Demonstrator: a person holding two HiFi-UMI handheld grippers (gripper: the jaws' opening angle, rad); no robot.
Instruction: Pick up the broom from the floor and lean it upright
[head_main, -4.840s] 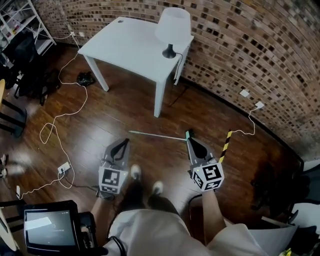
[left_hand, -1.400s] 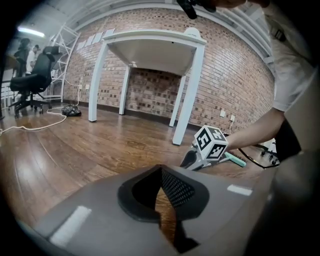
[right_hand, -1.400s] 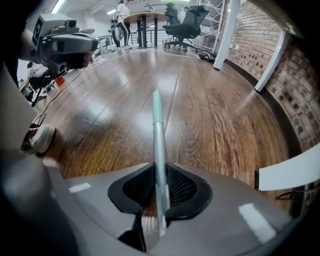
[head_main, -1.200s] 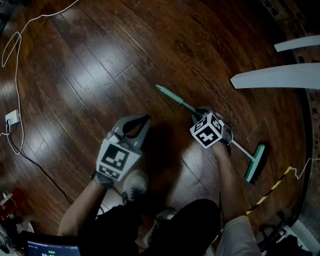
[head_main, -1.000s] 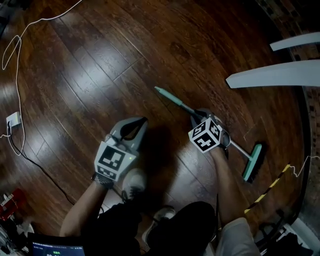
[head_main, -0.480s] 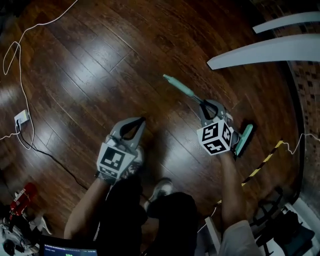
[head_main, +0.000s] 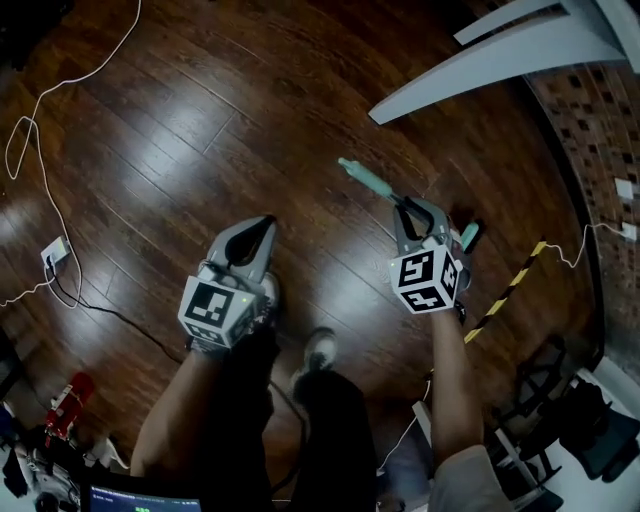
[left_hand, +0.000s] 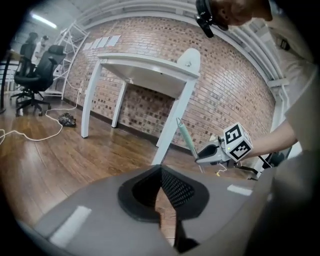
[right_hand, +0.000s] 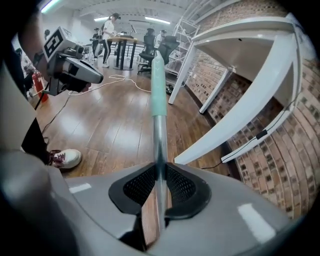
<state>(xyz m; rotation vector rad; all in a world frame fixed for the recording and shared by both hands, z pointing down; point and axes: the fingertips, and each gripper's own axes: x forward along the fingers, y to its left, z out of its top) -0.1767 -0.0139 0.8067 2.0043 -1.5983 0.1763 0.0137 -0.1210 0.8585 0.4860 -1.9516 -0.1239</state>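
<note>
My right gripper (head_main: 408, 203) has its jaws clamped narrow on the metal shaft of the broom (right_hand: 159, 145), just below its teal grip (head_main: 364, 179). A second ago the broom lay flat on the wooden floor (head_main: 180, 130). Now it has come up with the gripper, and its brush head (head_main: 468, 237) has swung in close beside the jaws. The pick-up looks done; the leaning remains. The long axis runs straight through the jaws and tilts steeply, with the grip end beyond the jaw tips and up, and the brush head behind them and down. My left gripper (head_main: 258, 228), well to the left, has its jaws together on nothing.
</note>
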